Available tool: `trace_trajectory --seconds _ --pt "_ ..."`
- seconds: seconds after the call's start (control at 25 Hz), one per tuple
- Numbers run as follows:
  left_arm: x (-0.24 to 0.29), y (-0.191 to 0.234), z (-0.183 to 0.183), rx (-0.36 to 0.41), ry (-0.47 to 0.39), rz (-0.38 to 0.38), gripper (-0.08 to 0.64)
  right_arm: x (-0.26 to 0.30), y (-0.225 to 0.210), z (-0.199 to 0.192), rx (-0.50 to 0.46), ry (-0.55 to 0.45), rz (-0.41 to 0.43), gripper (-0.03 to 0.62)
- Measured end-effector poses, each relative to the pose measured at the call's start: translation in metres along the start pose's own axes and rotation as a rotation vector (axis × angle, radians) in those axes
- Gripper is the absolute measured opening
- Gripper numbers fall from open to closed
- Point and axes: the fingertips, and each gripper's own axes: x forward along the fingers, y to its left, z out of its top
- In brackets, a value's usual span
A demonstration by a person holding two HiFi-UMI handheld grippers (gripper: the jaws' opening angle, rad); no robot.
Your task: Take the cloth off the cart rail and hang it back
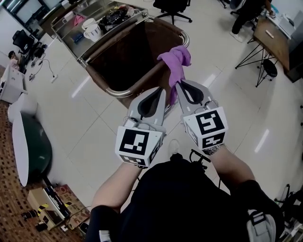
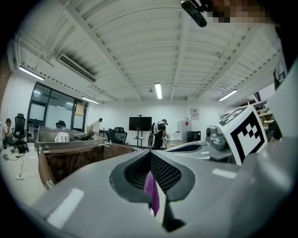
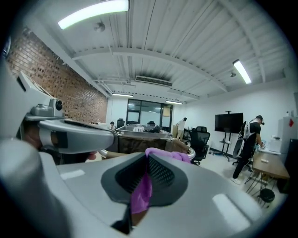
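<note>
A purple cloth (image 1: 175,58) is bunched in the air over the near corner of the cart, just above its curved metal rail (image 1: 115,90). Its tail hangs down between my two grippers. My right gripper (image 1: 181,84) is shut on the cloth, and purple fabric (image 3: 141,192) fills its jaws and spills past the tip. My left gripper (image 1: 164,90) sits right beside it, also shut, with a strip of cloth (image 2: 152,189) pinched between its jaws. The cart's brown bag (image 1: 128,52) hangs open below the rail.
The cart's metal top tray (image 1: 80,21) at the far end holds cups and small items. An office chair (image 1: 173,7) stands beyond it. A table (image 1: 272,38) and a stool (image 1: 270,68) are at right. A white and green oval object (image 1: 28,146) lies at left.
</note>
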Motion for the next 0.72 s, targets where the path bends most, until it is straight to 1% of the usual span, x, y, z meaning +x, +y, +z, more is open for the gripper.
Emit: trace_trajectory --seconds 0.32,0.52,0.72 --pt "-0.082 -0.029 0.031 0.032 -0.070 -0.004 -0.011 -0.069 0.066 0.045 -0.056 -0.093 -0.017 0.011" --pt "-0.125 -0.044 0.040 0.045 -0.101 0.001 -0.011 -0.105 0.099 0.056 -0.081 -0.132 -0.022 0.011" --pt "-0.156 -0.050 0.042 0.043 -0.105 -0.003 -0.011 -0.124 0.128 0.061 -0.084 -0.141 -0.024 0.011"
